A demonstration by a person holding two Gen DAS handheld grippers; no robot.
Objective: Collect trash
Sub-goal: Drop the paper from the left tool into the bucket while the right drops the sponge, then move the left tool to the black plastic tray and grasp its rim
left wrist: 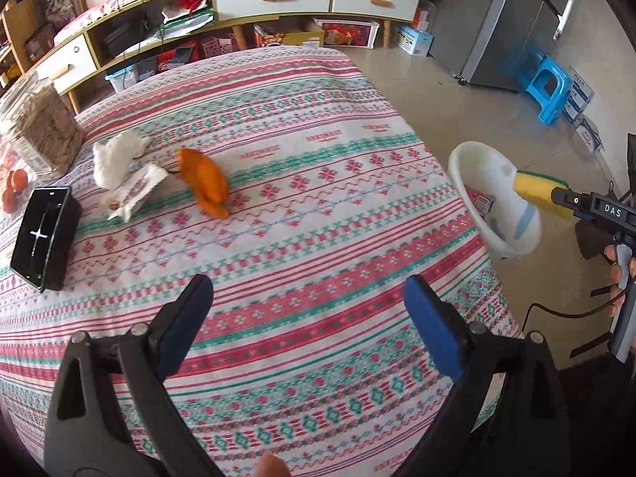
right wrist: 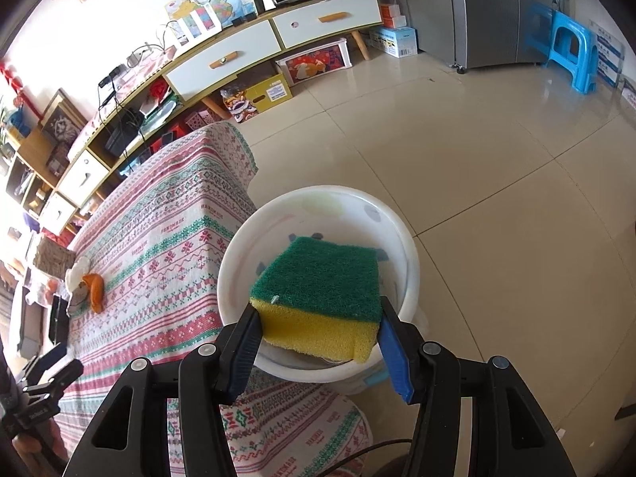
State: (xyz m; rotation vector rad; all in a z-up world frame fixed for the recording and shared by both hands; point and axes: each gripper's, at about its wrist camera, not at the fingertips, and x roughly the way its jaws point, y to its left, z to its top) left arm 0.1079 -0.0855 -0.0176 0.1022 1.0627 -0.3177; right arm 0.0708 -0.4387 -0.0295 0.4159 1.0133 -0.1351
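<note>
Worktop [left wrist: 302, 214] under its striped, patterned cloth fills most of what I see from the left side, and the white bin [right wrist: 318, 369] stands on the floor just beside its edge. My right gripper [right wrist: 318, 334] is clamped on the sponge [right wrist: 318, 298], yellow foam below and green scouring face up, held directly over the mouth of the bin; the jaws press on its two short sides. My left gripper [left wrist: 306, 330] hangs over the near part of the cloth with its jaws wide apart and nothing between them. To do this step well, I judge I should keep the sponge centred over the opening, not over the rim, lower it a little so it cannot bounce out, then part the jaws fully so the foam does not cling to one pad. There is already something lying at the bottom of the bin, though I cannot tell what. More trash waits at the far left of the worktop: an orange peel [left wrist: 206, 187], a crumpled white tissue [left wrist: 115, 157] just beside it, and a torn wrapper [left wrist: 137, 190] touching both. A black box [left wrist: 45, 236] and a clear jar [left wrist: 43, 135] stand near them; those look like keepers, so my left jaws should go for the peel without nudging either.
</note>
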